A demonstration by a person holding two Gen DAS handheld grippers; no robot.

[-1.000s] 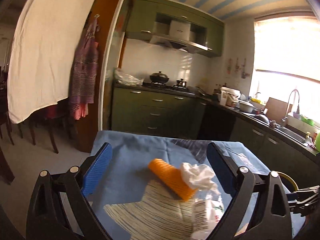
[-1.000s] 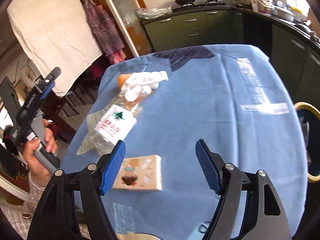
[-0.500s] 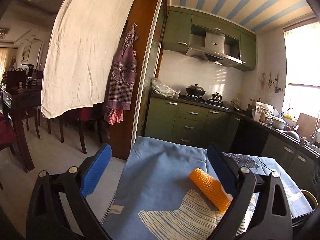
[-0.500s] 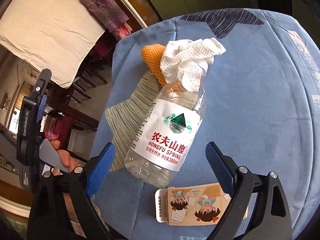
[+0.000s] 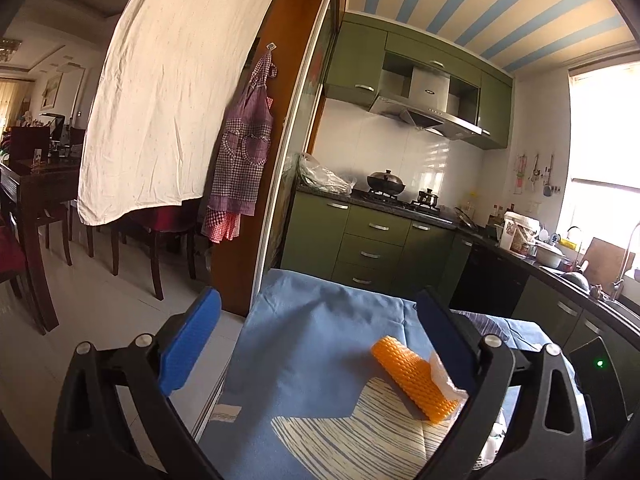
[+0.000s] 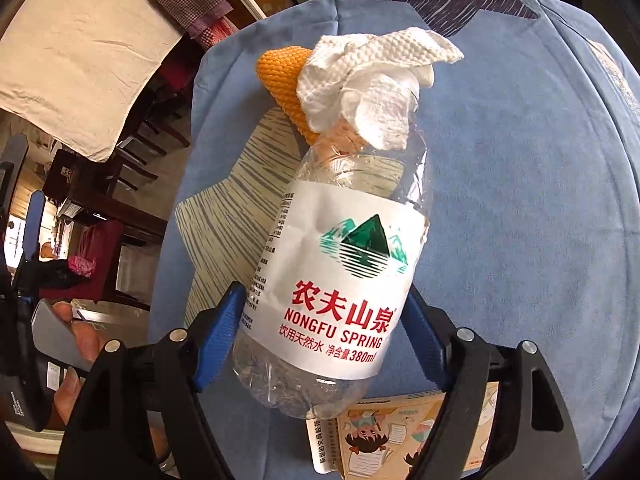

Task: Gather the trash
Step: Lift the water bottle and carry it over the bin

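You worked at a table under a blue cloth [image 6: 520, 200], in a kitchen with green cabinets [image 5: 372, 240]. The clear water bottle [image 6: 340, 264] lay on its side, neck pointing away from you toward the crumpled paper towel [image 6: 368, 68] and orange mesh roll [image 5: 416, 384]. Your right gripper [image 6: 324, 320] had just been closing, its pads against the bottle's base. Your left gripper [image 5: 316, 340] stood wide open, empty.

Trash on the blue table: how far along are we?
Nothing looks collected yet. In hand: the right gripper straddles the plastic bottle, fingers closing alongside its label; a firm grip isn't clear. Left: the crumpled tissue, orange foam sleeve and printed carton. The left gripper is open, empty.
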